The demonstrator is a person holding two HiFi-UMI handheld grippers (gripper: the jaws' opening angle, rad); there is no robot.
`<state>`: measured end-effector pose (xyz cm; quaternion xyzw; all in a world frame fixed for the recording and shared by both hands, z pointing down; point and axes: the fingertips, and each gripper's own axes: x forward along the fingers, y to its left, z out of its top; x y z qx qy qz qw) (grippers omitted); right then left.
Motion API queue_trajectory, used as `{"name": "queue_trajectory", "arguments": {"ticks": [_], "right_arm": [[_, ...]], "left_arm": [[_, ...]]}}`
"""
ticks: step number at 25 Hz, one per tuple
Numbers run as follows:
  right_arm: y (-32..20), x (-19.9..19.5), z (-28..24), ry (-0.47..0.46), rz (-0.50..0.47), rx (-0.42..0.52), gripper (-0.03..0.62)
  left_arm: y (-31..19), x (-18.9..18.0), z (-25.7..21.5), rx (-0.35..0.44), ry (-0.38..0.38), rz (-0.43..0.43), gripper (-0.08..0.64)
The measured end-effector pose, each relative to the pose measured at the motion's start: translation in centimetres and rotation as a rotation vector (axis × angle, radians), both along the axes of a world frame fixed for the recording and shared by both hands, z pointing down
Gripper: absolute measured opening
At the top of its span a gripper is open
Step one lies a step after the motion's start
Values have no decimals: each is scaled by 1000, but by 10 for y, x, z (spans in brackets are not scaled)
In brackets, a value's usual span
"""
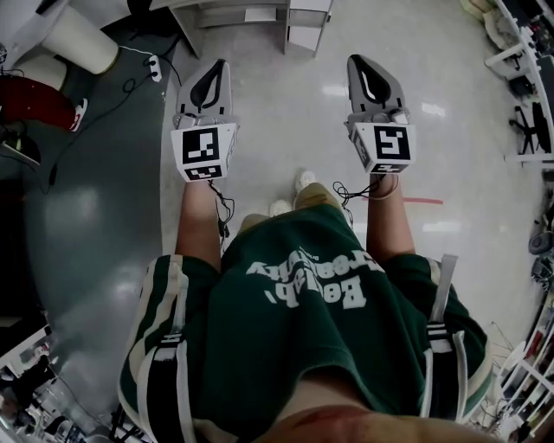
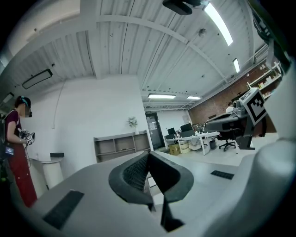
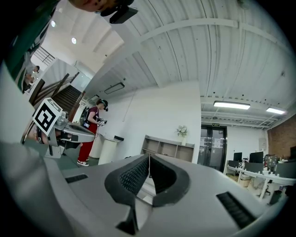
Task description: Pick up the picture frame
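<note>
No picture frame shows in any view. In the head view my left gripper (image 1: 211,76) and my right gripper (image 1: 367,67) are held side by side at waist height above the pale floor, both pointing forward and level. Each has its jaws shut with nothing between them. The left gripper view has its black ribbed pads (image 2: 138,172) meeting at the tips, my left gripper (image 2: 148,155) aimed at a far wall. My right gripper (image 3: 149,158) looks the same, its pads (image 3: 135,175) pressed together at the tip.
A low white shelf unit (image 1: 260,19) stands ahead by the wall, also in the gripper views (image 2: 121,146) (image 3: 169,151). A white cylinder stand (image 1: 80,40) and a dark grey mat (image 1: 86,234) lie left. Another person (image 3: 90,139) stands at the left; desks and chairs (image 2: 196,138) at the right.
</note>
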<state>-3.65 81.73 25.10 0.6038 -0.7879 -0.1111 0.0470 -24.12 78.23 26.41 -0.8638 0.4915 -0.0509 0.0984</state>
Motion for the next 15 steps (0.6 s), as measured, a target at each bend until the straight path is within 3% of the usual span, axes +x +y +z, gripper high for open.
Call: {"name": "queue_trajectory", "arguments": {"ticks": [7,15], "right_arm": [[-55,13,26,3,-5,-53,34],[-151,45,25,-20,-37,-32,34]], "left_arm": [[-55,9,14,-4,-15,-13,17],[-142,45,25,-6,-53,-20,17]]}}
